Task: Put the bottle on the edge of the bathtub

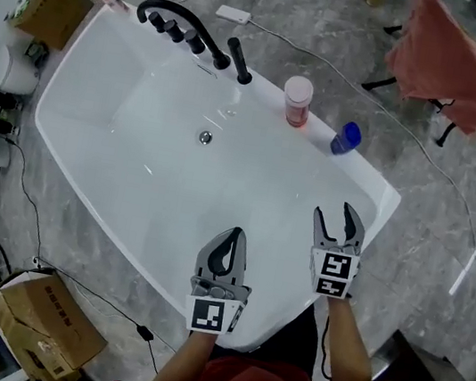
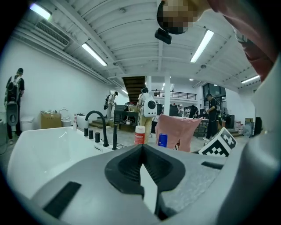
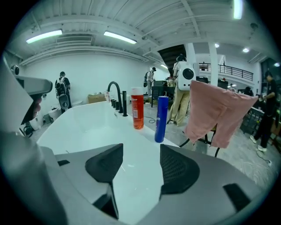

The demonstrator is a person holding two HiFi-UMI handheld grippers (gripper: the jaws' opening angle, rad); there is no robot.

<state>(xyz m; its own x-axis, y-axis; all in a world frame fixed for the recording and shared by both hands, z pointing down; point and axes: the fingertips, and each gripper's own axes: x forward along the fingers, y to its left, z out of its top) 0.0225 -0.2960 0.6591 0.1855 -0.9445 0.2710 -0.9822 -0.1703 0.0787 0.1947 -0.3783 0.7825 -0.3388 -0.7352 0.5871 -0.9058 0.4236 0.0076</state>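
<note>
1. Tool inventory, head view: right tool (image 1: 335,218) is over the near right part of the bathtub (image 1: 361,183) rim, jaws spread wide, nothing between them. The left tool (image 1: 232,237) is over the near rim, jaws together, empty.
2. Head view, other items: a blue bottle (image 1: 346,139) stands upright on the far right edge of the bathtub, well apart from both tools. An orange bottle with white cap (image 1: 296,101) stands upright just beside it on the same edge, towards the black faucet (image 1: 172,16). A drain (image 1: 204,137) sits in the white basin. A pink cloth (image 1: 462,64) hangs beyond the tub, and a cardboard box (image 1: 44,320) is on the grey floor at near left.
3. Left gripper view: the left tool (image 2: 141,147) has its jaws closed on each other and holds nothing. Beyond them are the orange bottle (image 2: 139,135), blue bottle (image 2: 162,140), black faucet (image 2: 99,121) and pink cloth (image 2: 182,129).
4. Right gripper view: the right tool (image 3: 140,151) has its jaws apart, with only the white bathtub (image 3: 88,127) rim showing in the gap. The blue bottle (image 3: 161,118) is ahead on the edge, clear of the pads. The orange bottle (image 3: 137,108) is behind it, the faucet (image 3: 115,94) farther along, and the pink cloth (image 3: 219,112) to the right.
</note>
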